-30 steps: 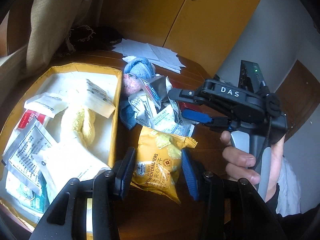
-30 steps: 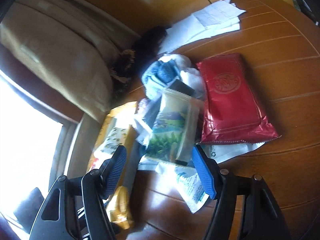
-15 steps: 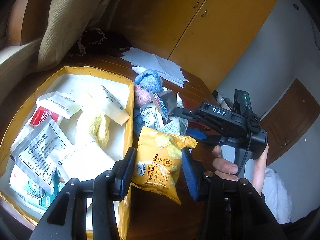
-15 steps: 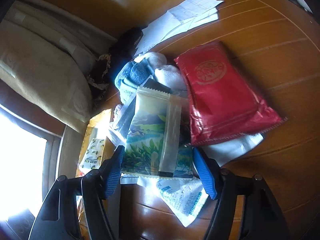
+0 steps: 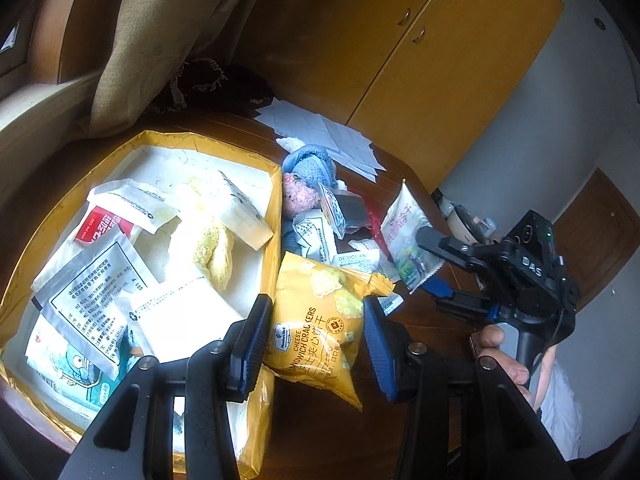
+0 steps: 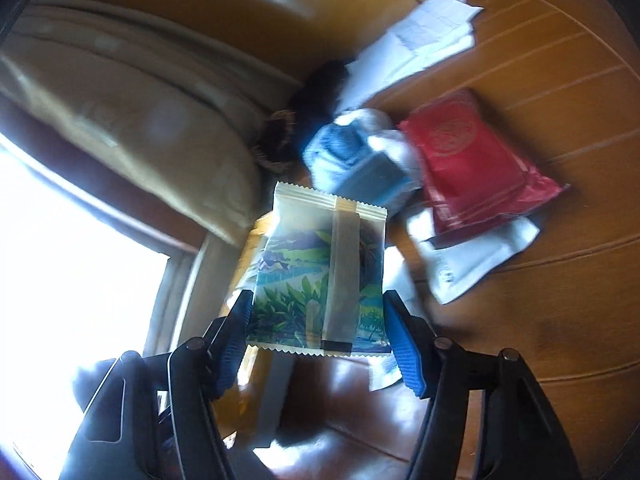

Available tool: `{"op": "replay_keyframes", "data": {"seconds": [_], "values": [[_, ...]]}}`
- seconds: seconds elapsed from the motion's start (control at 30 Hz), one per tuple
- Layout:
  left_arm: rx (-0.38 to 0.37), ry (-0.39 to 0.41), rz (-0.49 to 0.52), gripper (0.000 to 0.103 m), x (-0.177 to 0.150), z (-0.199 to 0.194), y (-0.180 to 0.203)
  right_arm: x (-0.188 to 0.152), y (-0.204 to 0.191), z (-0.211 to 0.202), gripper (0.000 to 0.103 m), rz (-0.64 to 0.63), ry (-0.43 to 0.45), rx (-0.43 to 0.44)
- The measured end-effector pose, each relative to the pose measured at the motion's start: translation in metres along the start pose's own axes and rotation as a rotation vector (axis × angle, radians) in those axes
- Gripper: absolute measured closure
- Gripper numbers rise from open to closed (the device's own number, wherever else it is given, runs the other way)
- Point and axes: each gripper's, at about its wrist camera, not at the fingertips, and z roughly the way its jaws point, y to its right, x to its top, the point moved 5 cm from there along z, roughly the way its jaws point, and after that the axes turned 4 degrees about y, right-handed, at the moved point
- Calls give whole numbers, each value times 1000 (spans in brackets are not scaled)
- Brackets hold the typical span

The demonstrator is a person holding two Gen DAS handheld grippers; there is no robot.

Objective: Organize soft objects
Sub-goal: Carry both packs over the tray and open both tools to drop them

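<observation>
Our black grippers (image 5: 314, 344) carry ribbed blue pads (image 6: 402, 344), silver screws (image 5: 414, 347), white "DAS" lettering; bare fingers (image 5: 496, 354) show.

My left gripper (image 5: 312, 344) has the cracker bag (image 5: 316, 328) filling its gap, the box wall (image 5: 272, 240) tight alongside. Bare table (image 6: 560, 320) lies beyond my right gripper (image 6: 316, 344); the packet pile (image 5: 332, 232) blocks between the 2.

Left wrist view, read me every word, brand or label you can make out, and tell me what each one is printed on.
"CHEESE SANDWICH CRACKERS": yellow cracker bag between the left gripper fingers.
"DESICCANT": white sachet.
"DAS": right gripper body.
Chinese print on the box's packets and the held landscape packet: too small to read.
</observation>
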Motion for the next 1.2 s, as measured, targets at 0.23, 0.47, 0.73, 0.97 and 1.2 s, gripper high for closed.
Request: {"op": "replay_keyframes", "data": {"seconds": [0.23, 0.47, 0.73, 0.97, 1.2], "values": [[44, 61, -51, 55, 8, -14, -18, -9, -43, -6, 40, -131, -2, 75], [164, 182, -116, 55, 27, -42, -61, -31, -79, 12, 40, -310, -15, 39], [325, 310, -143, 55, 74, -70, -112, -54, -122, 63, 40, -474, -84, 0], [268, 224, -102, 55, 122, -25, -126, -18, -141, 126, 40, -508, -145, -159], [372, 26, -87, 55, 125, 46, -149, 4, -118, 169, 40, -460, -199, -237]]}}
